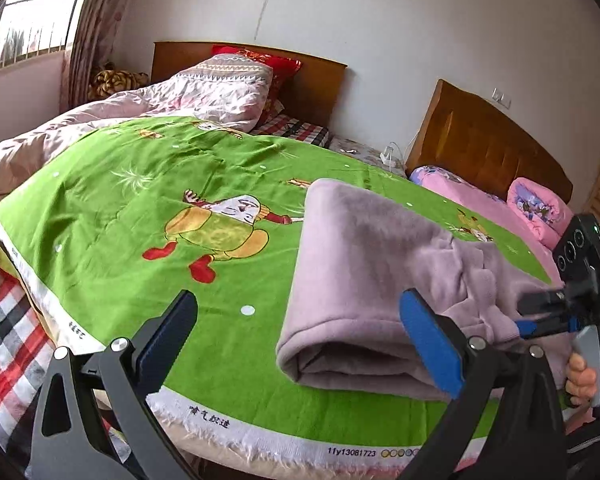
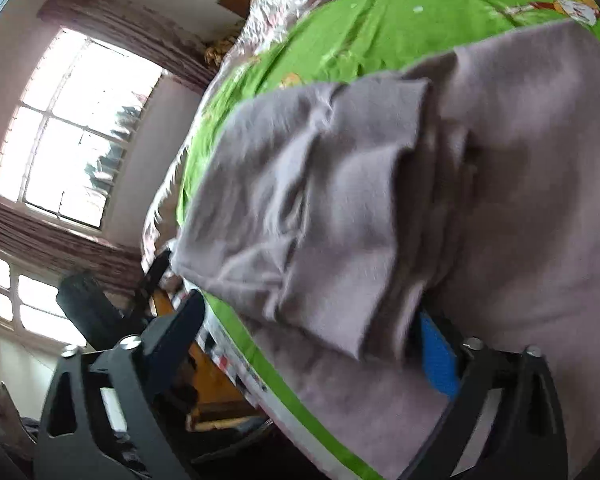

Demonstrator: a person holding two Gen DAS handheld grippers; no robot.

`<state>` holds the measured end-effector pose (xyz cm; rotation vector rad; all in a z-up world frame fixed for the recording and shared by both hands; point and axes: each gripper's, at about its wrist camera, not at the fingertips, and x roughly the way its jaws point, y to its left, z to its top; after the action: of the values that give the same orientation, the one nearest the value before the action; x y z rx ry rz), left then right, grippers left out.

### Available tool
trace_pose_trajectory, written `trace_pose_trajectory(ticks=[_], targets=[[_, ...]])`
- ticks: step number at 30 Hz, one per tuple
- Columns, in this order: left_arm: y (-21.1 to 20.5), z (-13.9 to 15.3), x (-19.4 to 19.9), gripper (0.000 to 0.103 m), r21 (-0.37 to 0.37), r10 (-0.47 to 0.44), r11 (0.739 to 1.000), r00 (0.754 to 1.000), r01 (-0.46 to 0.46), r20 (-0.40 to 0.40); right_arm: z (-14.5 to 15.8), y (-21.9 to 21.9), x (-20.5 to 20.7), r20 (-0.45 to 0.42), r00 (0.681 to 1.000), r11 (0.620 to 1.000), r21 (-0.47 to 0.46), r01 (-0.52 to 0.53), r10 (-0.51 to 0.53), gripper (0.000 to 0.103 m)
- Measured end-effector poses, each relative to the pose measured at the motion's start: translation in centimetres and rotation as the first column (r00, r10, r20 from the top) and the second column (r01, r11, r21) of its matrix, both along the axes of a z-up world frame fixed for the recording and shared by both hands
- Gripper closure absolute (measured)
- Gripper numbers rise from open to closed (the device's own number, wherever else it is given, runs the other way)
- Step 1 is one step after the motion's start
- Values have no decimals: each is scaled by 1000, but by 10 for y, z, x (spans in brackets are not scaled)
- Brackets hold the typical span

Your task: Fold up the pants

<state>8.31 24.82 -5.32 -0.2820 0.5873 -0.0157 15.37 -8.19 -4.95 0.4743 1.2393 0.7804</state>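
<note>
The lilac fleece pants (image 1: 364, 264) lie folded in layers on the green cartoon sheet (image 1: 140, 208), near its front right edge. My left gripper (image 1: 300, 320) is open and empty, its right finger beside the fold's near corner. My right gripper (image 1: 536, 312) reaches in from the right with its fingers at the pants' bunched edge. In the right wrist view the pants (image 2: 380, 208) fill the frame and the right gripper (image 2: 312, 328) is tilted, jaws wide apart, with the blue finger pad (image 2: 436, 356) under a hanging flap of cloth.
The sheet covers a bed with a pink quilt (image 1: 172, 100) and red pillow (image 1: 260, 60) at the back. A second bed with pink bedding (image 1: 532, 208) stands right. A checked blanket (image 1: 8, 328) hangs at front left. A window (image 2: 72, 128) is behind.
</note>
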Motion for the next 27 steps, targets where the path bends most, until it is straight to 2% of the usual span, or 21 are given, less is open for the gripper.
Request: trace_pose_trajectory(ticks=[1, 4, 5, 7, 8, 12, 15, 18, 20, 21, 22, 24, 26, 27], targets=[[4, -5, 3, 2, 1, -2, 1000, 1000, 2, -2, -1, 1, 0, 6, 1000, 1000, -12, 9, -9, 21], [4, -10, -1, 2, 9, -8, 1000, 1000, 9, -6, -6, -1, 3, 26, 998, 998, -33, 50, -49, 49], [4, -11, -3, 2, 5, -14, 1000, 1000, 14, -8, -7, -4, 8, 33, 998, 997, -44, 60, -59, 65], [2, -12, -7, 2, 0, -31, 1000, 999, 31, -9, -8, -10, 7, 50, 996, 994, -66, 82, -79, 82], [0, -10, -8, 2, 5, -45, 999, 999, 45, -8, -2, -11, 4, 86, 994, 996, -50, 78, -74, 86], [-22, 4, -14, 2, 51, -137, 989, 991, 136, 4, 47, -4, 2, 278, 960, 998, -20, 56, -48, 88], [-43, 9, -6, 2, 117, -163, 980, 987, 163, -16, 95, 7, 12, 410, 912, 1000, 21, 14, -21, 88], [-58, 0, 12, 2, 188, -123, 973, 989, 136, -83, 148, 18, 19, 530, 848, 997, 68, -31, -9, 89], [-63, -6, 26, 2, 268, -18, 962, 993, 48, -113, 171, 15, 20, 576, 818, 994, 100, -51, -16, 89], [-61, -9, 33, 2, 273, 27, 962, 990, 12, -141, 183, 14, 21, 599, 801, 992, 110, -57, -21, 89], [-57, -13, 39, 2, 274, 64, 962, 984, -17, -164, 194, 5, 17, 627, 779, 991, 121, -55, -34, 89], [-42, -26, 48, 1, 272, 150, 958, 965, -88, -216, 206, -14, 13, 652, 755, 989, 141, -37, -64, 89], [-27, -30, 46, 1, 155, 126, 984, 965, -92, -230, 200, -40, 6, 649, 752, 989, 147, 20, -112, 93], [-20, -31, 44, 1, 112, 131, 988, 964, -107, -233, 188, -58, 2, 628, 765, 987, 144, 70, -145, 97]])
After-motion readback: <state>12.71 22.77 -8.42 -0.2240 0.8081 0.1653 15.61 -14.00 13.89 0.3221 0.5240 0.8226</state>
